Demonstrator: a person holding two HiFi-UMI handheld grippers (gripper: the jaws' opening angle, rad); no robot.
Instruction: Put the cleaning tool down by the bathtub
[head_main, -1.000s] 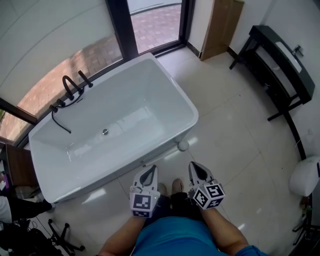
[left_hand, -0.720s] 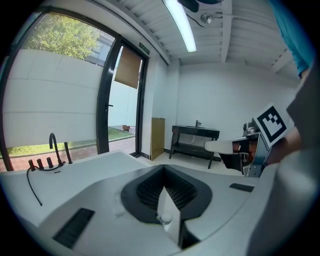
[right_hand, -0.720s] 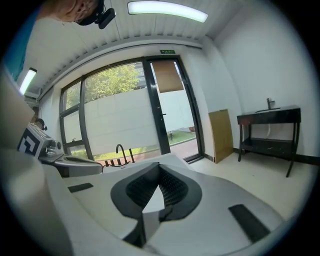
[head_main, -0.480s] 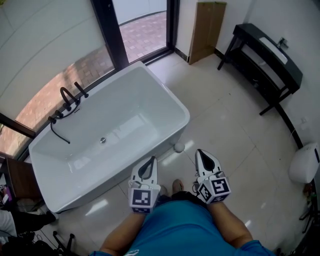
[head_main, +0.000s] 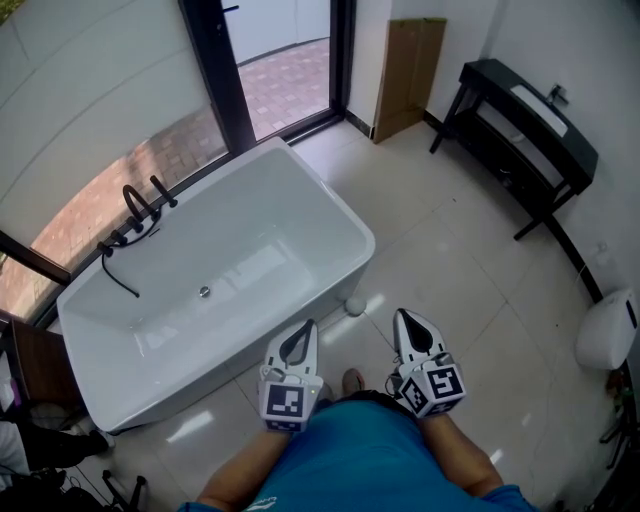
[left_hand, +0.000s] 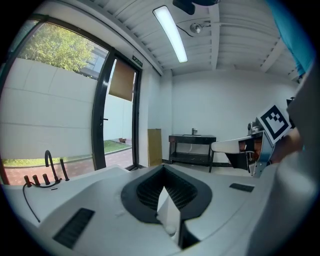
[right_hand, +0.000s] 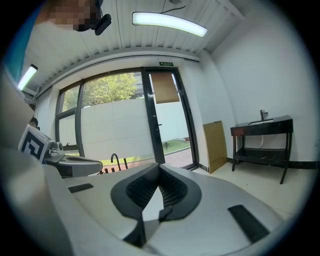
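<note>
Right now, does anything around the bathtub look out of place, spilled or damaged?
Only one thing: a small white round object lies loose on the floor at the bathtub's near corner. It is too small to identify. No spill or damage shows.

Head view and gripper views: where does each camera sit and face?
Head view: on the head, steeply down at bathtub; left gripper, right gripper, forearms show.
Left gripper view: on that gripper, toward the black table; its shut jaws and right gripper show.
Right gripper view: on that gripper, toward the glass door; its shut jaws and left gripper show.
Gripper views share the brown board.
</note>
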